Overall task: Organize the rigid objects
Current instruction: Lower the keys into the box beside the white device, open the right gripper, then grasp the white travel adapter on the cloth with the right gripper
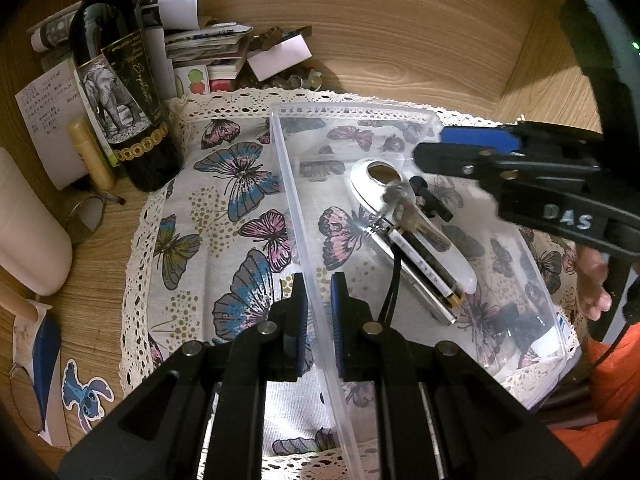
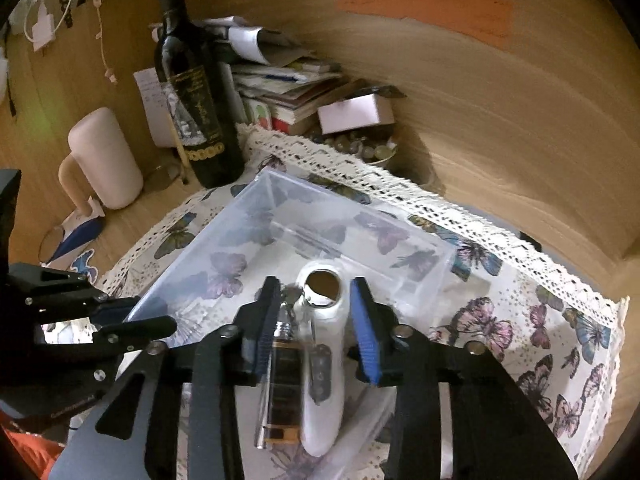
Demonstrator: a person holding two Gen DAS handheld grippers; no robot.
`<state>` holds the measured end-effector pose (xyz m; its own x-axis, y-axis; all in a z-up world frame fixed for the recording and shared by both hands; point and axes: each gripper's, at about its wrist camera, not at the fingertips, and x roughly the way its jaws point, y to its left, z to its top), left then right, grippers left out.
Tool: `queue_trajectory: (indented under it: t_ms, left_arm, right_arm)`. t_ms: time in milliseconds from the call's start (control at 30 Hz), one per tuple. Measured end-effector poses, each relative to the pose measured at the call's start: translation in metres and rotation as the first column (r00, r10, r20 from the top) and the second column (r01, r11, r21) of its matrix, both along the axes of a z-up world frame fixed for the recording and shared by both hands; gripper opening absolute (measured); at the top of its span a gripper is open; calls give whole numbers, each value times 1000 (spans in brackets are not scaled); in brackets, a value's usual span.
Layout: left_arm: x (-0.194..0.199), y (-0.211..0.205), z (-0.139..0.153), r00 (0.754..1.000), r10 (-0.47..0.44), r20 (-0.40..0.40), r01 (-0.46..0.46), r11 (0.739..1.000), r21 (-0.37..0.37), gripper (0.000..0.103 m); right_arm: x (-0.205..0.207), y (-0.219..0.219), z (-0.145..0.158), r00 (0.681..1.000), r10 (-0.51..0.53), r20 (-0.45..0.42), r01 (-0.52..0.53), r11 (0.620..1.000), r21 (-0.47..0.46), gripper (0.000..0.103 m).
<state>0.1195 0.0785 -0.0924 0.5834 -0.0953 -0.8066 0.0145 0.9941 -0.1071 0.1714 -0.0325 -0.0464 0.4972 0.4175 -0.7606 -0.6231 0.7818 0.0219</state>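
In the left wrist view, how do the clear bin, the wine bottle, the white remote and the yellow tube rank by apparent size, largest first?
1. Clear bin
2. Wine bottle
3. White remote, though it lies nearer the camera than the bottle
4. Yellow tube

Wooden desk (image 1: 420,40): butterfly cloth (image 1: 224,208), wine bottle (image 1: 120,80), mug (image 2: 106,160).

A clear smooth plastic bin (image 1: 420,120) sits on lace-edged printed cloth (image 1: 224,208) over matt wood-grain desk (image 1: 400,40).
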Motion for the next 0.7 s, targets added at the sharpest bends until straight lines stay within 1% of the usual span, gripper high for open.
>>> queue_trajectory:
  t_ms: [100,200,433,567,600,700]
  left_arm:
    - [0,0,0,1000,-1,1,1,1000,1,11]
    - [0,0,-1,1000,-4,1,4,1000,2,11]
    - [-1,0,-1,1000,-9,2,9,1000,7,11]
    - [-1,-1,-2,1000,-12,5,12,1000,16,11]
    - [-2,-1,-2,1000,-13,6,12,1000,16,11]
    - [-2,-1,-2,1000,-11,5,11,1000,14,11]
  right_arm:
    - [-6,-11,8,999,-25,25,25,1000,9,37]
    - [-14,-27,17,996,-65,64,64,998,13,46]
    - [-36,-70,31,978,-180,107,178,984,28,48]
    - [-53,-93,34,964,-235,122,232,972,36,52]
    - [-59,-98,33,961,-246,125,244,969,33,54]
    - [-71,-108,29,956,-267,123,266,964,30,57]
